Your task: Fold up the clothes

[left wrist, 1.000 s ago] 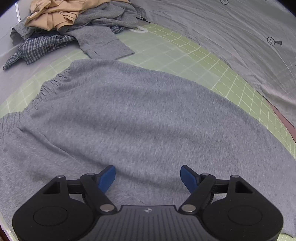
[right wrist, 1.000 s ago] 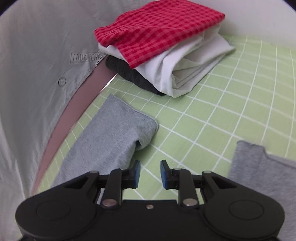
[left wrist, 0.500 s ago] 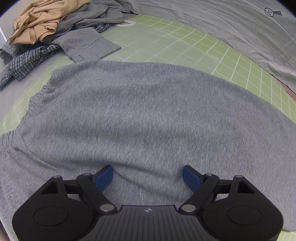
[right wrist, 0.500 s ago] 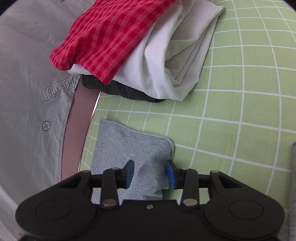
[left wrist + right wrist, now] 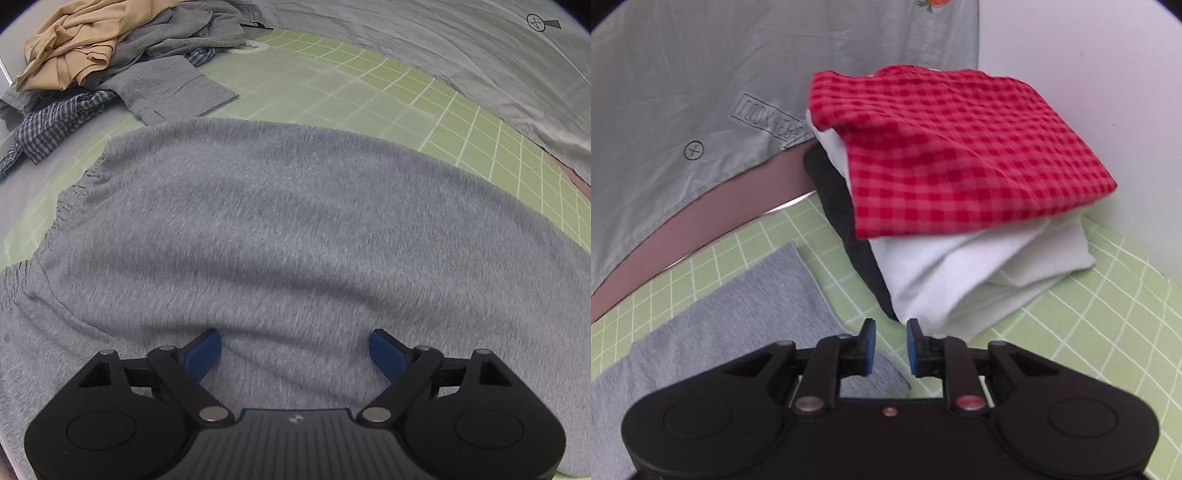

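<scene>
I see the green grid mat (image 5: pixel 388 92) on the bench, and most of it lies under the grey sweatpants (image 5: pixel 277 229), spread flat with the gathered waistband at the left. One grey leg end (image 5: pixel 713 314) reaches toward the folded stack (image 5: pixel 960 229), red gingham over white over black. A heap of unfolded clothes (image 5: pixel 103 59) sits at the far left. My left claw (image 5: pixel 295 350) is wide apart, pressed low on the sweatpants. My right claw (image 5: pixel 889 347) is narrowly apart, holding nothing, just above the leg's corner.
</scene>
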A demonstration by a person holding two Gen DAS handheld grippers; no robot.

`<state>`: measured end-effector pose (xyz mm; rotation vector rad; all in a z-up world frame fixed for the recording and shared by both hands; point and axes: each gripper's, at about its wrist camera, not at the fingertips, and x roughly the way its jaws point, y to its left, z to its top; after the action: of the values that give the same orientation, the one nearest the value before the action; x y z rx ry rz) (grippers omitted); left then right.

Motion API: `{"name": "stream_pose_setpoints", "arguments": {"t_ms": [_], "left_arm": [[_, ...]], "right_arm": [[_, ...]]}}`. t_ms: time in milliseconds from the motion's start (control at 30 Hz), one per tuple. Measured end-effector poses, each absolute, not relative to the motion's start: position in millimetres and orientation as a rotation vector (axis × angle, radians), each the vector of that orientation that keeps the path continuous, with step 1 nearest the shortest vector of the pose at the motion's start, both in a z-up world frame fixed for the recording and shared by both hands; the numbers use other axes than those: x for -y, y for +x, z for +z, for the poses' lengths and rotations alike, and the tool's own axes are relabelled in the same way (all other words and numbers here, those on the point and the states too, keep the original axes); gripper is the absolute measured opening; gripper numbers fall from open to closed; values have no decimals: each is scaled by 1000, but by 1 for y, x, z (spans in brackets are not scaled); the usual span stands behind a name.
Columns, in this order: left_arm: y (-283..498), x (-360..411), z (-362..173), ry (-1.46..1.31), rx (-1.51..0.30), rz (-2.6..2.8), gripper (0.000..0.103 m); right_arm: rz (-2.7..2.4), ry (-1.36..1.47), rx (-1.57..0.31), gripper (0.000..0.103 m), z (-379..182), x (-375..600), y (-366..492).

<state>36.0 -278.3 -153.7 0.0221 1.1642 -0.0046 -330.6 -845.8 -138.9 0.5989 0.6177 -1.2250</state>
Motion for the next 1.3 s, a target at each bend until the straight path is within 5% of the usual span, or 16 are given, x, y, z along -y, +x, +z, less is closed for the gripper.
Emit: {"name": "stream_pose_setpoints", "arguments": {"t_ms": [167, 600, 733, 900, 1000, 1167, 1300], "left_arm": [[38, 278, -155, 22, -1171, -4, 92], [39, 278, -157, 25, -1171, -3, 98], [40, 278, -158, 23, -1171, 0, 100], [42, 274, -154, 7, -1170, 6, 100], [36, 266, -139, -19, -1130, 3, 99], [11, 247, -106, -64, -1043, -35, 100], [-24, 230, -96, -69, -1007, -61, 100]], "right_arm": [[-1213, 723, -582, 33, -156, 830, -346], [-1228, 670, -701, 38, -178, 835, -322], [-1188, 654, -704, 6, -177, 844, -322], [-1215, 607, -721, 6, -179, 863, -329], [-1235, 594, -721, 28, -168, 865, -335], [-1212, 497, -682, 82, -134, 838, -361], [-1154, 498, -644, 102, -119, 795, -402]]}}
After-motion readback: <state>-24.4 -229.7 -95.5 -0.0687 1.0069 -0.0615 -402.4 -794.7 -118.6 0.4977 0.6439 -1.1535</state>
